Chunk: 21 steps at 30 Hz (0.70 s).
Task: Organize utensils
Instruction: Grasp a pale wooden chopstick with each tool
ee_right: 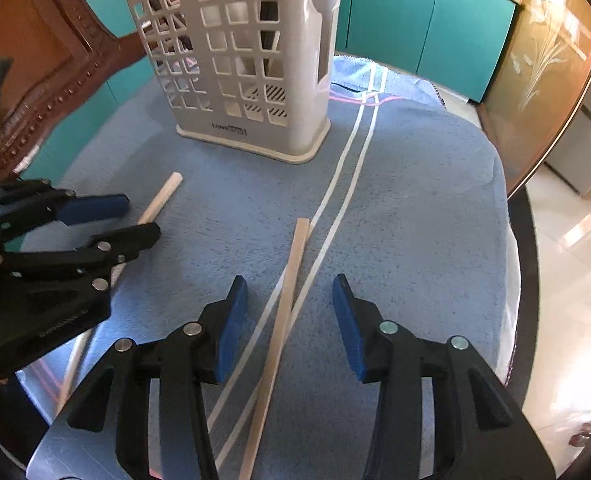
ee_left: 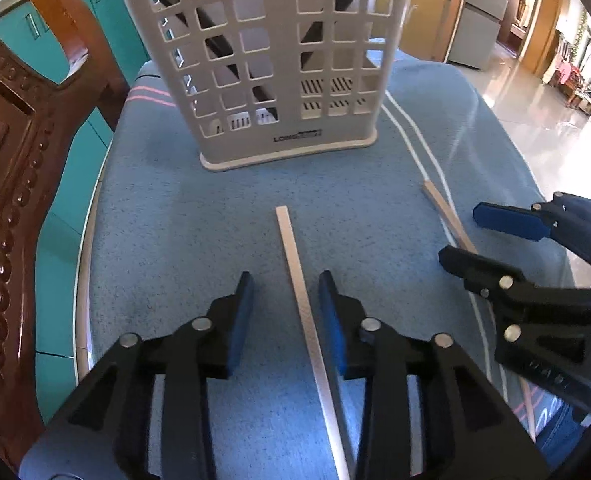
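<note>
Pale wood, thin and square-edged: one chopstick lies between the left gripper's spread jaws, untouched; the other chopstick likewise between the right gripper's.

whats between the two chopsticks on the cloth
Only bare blue cloth lies between the left chopstick and the right chopstick, as the left wrist view shows.

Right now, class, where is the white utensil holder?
The utensil holder stands upright on the blue cloth at the far end in both wrist views, beyond the two chopsticks.
</note>
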Available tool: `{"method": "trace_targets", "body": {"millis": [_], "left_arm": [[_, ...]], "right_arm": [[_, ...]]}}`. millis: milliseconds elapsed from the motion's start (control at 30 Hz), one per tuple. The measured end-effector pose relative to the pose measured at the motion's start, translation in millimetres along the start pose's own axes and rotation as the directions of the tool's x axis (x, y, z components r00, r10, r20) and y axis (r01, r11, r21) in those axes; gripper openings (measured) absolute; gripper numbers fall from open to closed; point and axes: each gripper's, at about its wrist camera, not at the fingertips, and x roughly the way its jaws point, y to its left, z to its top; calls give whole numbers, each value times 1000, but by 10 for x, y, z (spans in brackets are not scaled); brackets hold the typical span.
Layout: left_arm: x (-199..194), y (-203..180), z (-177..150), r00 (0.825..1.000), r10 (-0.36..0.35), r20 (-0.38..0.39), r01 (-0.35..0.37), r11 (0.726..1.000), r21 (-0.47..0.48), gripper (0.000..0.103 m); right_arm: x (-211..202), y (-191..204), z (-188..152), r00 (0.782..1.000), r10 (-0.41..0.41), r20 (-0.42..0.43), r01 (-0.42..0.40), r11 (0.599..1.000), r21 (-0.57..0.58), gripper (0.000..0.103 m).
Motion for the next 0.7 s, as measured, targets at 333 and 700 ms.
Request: {"method": "trace_targets", "body": {"millis": [333,700], "left_arm": [[45,12,42,1000,2,5,-2,1000,-9,37],[42,-61,22,1000,-14,5,14,1000,-1,26]], "right_arm": [[-6,-22,-20,1000,5,27,-6,1000,15,23],[-15,-73,8,999,35,35,-36,998,51,7]]}}
